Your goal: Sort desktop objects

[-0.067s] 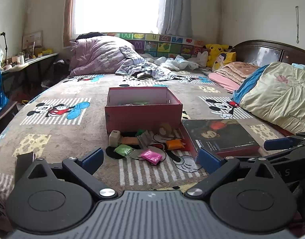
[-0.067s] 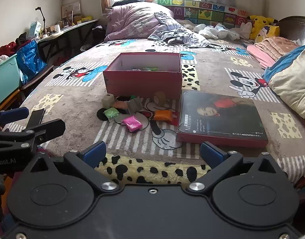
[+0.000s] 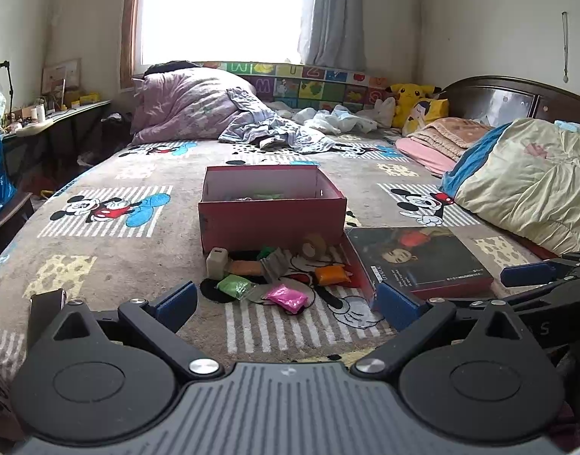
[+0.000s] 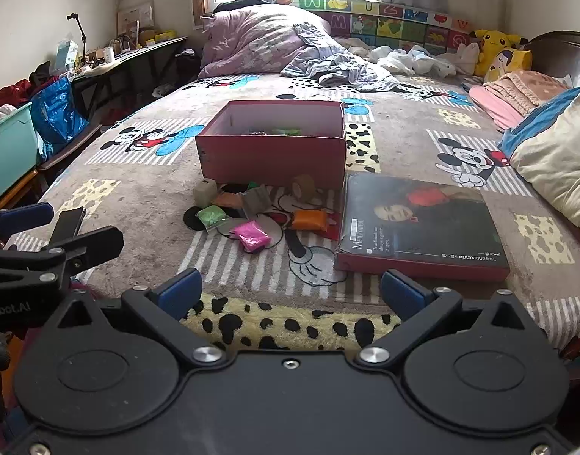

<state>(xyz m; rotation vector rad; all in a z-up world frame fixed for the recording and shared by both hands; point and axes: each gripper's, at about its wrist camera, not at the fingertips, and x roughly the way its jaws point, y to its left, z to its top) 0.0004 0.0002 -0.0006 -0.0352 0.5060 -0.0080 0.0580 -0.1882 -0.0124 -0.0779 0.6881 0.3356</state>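
Observation:
An open red box (image 3: 271, 217) (image 4: 271, 153) stands on the bed with a few items inside. In front of it lie small objects: a pink packet (image 3: 287, 297) (image 4: 251, 235), a green packet (image 3: 234, 285) (image 4: 211, 215), an orange packet (image 3: 330, 275) (image 4: 309, 219), a beige block (image 3: 217, 262) (image 4: 204, 191) and a tape roll (image 3: 315, 244) (image 4: 304, 186). My left gripper (image 3: 286, 305) is open and empty, short of the pile. My right gripper (image 4: 292, 291) is open and empty near the bed's front edge.
The box lid (image 3: 422, 259) (image 4: 422, 225) lies flat right of the pile. A dark phone (image 3: 43, 309) (image 4: 68, 222) lies at the left. Pillows and blankets (image 3: 525, 178) fill the right side and back. A desk (image 4: 130, 57) and bins (image 4: 9, 144) stand left of the bed.

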